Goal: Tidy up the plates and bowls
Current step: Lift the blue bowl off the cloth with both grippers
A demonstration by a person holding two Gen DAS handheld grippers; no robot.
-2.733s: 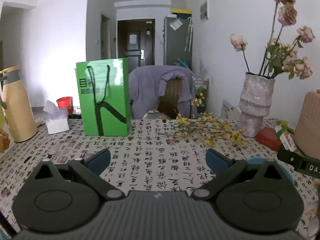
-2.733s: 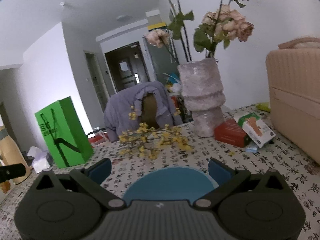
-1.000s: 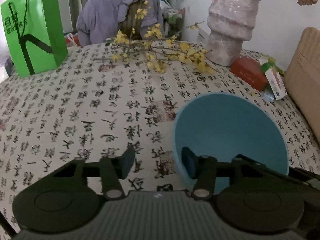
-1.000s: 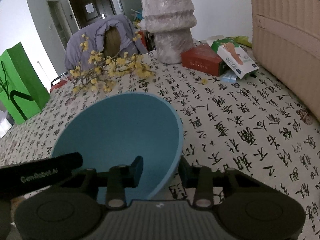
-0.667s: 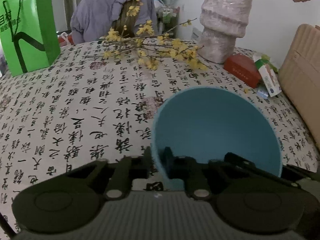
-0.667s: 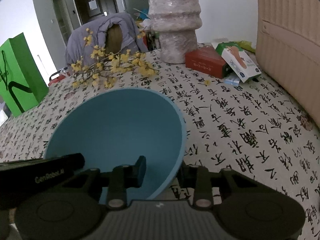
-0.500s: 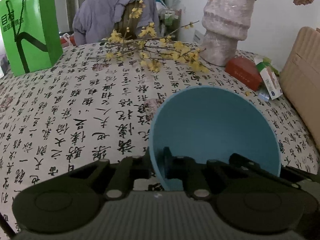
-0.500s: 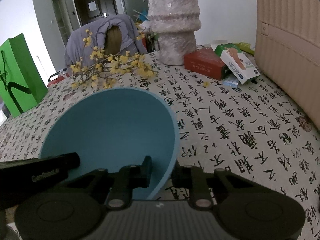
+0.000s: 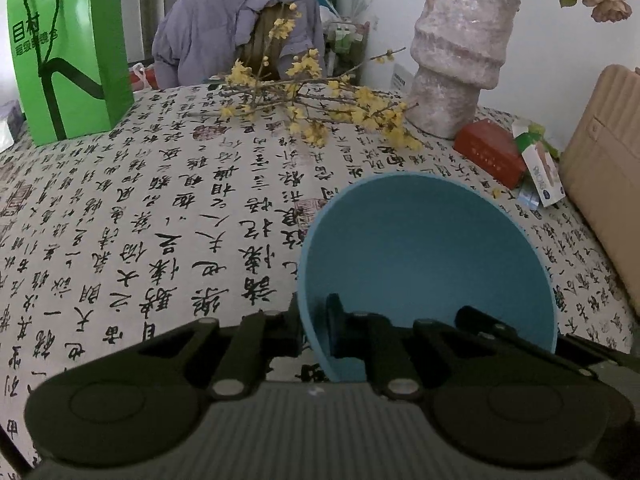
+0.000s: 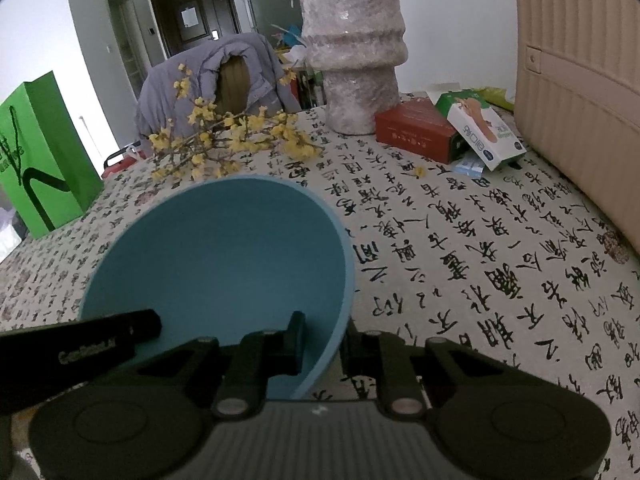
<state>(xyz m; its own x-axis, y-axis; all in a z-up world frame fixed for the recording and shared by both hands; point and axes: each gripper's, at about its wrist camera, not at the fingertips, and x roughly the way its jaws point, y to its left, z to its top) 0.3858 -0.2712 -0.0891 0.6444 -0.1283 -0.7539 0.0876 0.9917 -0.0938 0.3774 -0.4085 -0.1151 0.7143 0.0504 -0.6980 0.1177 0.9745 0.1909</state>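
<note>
The worktop is covered by a pale cloth printed all over with black calligraphy. A green paper bag with black cord handles stands upright at the far left. Loose twigs with small yellow blossoms lie across the far middle. To their right stands a rough, pale stone-like vase. Just beside its base lies a red box, with a white and green carton leaning against it. A large beige ribbed case fills the right side. A blue bowl is near the front edge; whether it rests on the cloth cannot be told.
</note>
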